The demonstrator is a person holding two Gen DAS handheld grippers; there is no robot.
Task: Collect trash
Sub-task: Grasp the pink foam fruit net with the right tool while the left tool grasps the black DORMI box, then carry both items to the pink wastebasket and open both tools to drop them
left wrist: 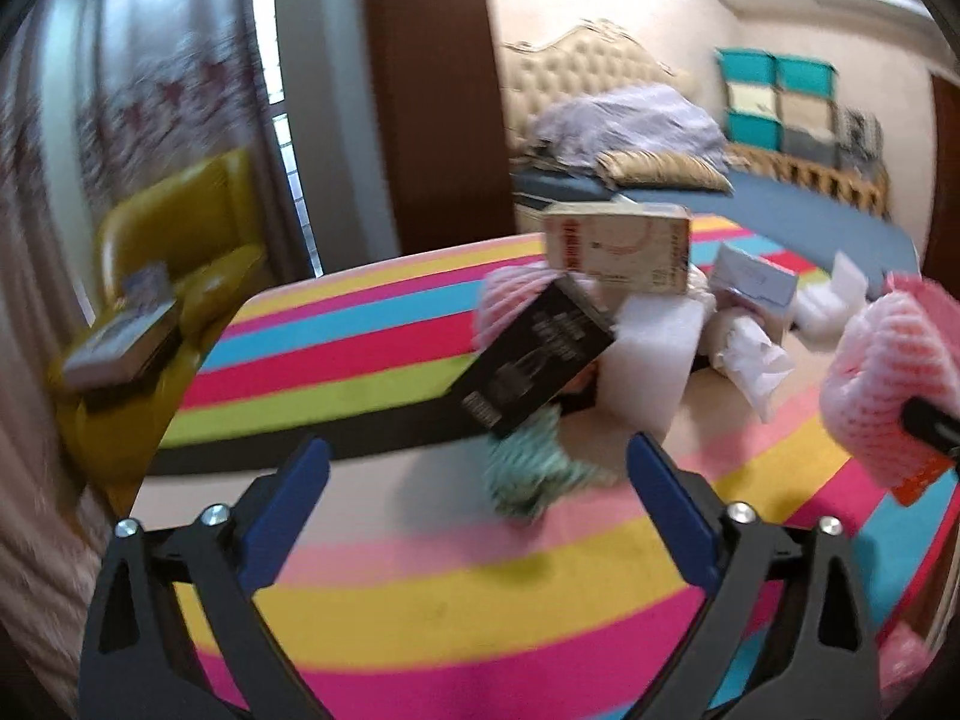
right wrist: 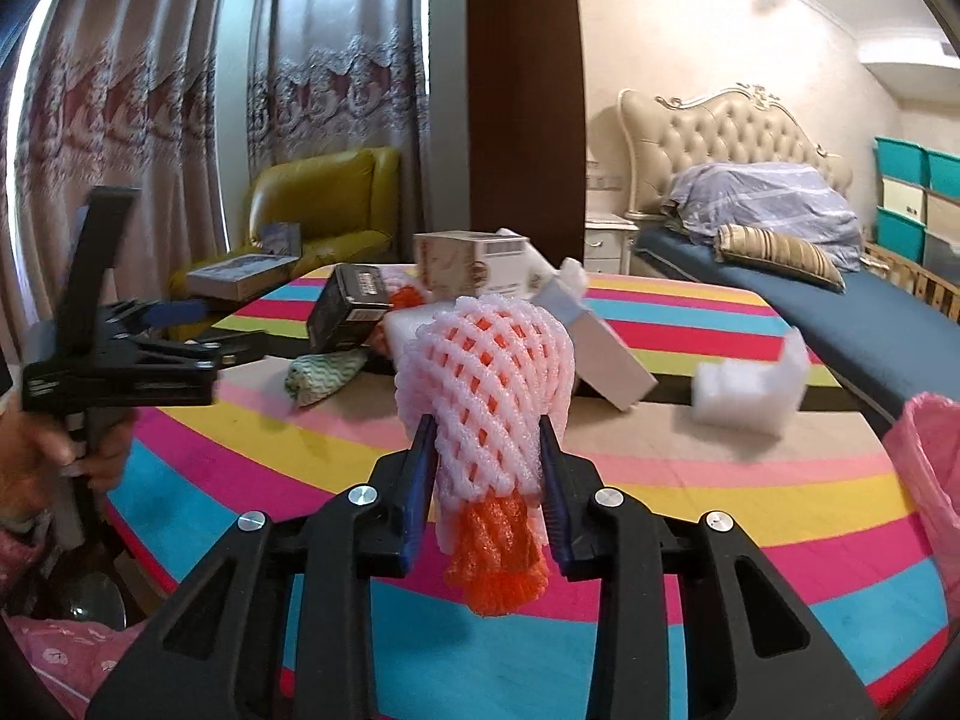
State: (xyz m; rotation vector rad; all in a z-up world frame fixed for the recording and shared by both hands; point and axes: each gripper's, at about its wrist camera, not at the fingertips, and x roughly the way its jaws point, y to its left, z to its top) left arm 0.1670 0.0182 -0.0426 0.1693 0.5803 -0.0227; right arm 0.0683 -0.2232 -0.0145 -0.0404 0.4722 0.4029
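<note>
We see a table (right wrist: 750,504) covered in bright stripes of pink, yellow, blue, green and black. Ahead of our right claw (right wrist: 487,468), on the far half, lies a heap: a black box (right wrist: 351,312) tilted ahead and to its left, a green-and-white mesh wad (right wrist: 321,375) just below that box, a tan carton (right wrist: 456,270) at the back, and a white foam slab (left wrist: 654,354) behind the claw's load. A grey-white box (right wrist: 606,354) leans just ahead to the right. Farther right a white foam block (right wrist: 750,390) lies apart from the heap.
</note>
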